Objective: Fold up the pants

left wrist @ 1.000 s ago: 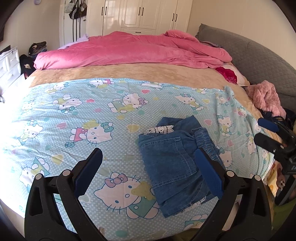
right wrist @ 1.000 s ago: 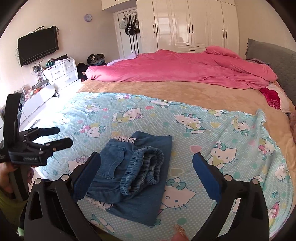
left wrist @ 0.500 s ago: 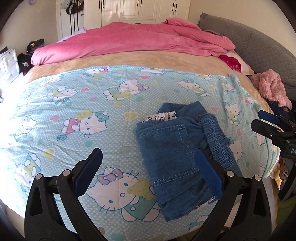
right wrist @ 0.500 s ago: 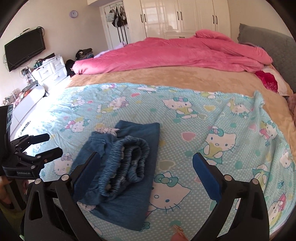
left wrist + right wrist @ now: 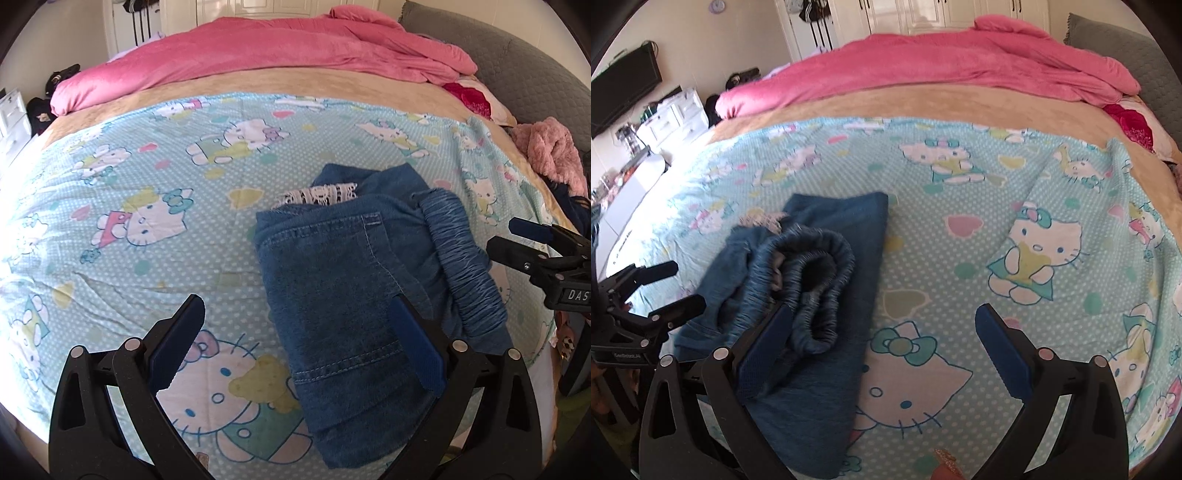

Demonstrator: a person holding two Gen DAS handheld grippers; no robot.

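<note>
Since the pants (image 5: 354,295) lie folded on the bed (image 5: 147,206) as soft, limp denim, we judge the elastic waistband (image 5: 816,280) the firmest hold, with left hand-held gripper (image 5: 295,343) and right hand-held gripper (image 5: 882,350) both released.

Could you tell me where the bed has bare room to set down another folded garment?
Free: the cartoon sheet left of the folded denim pants, the sheet to their right in the right wrist view, and the tan strip before the pink duvet. Crowded: the bedside by the pink fuzzy garment.
</note>
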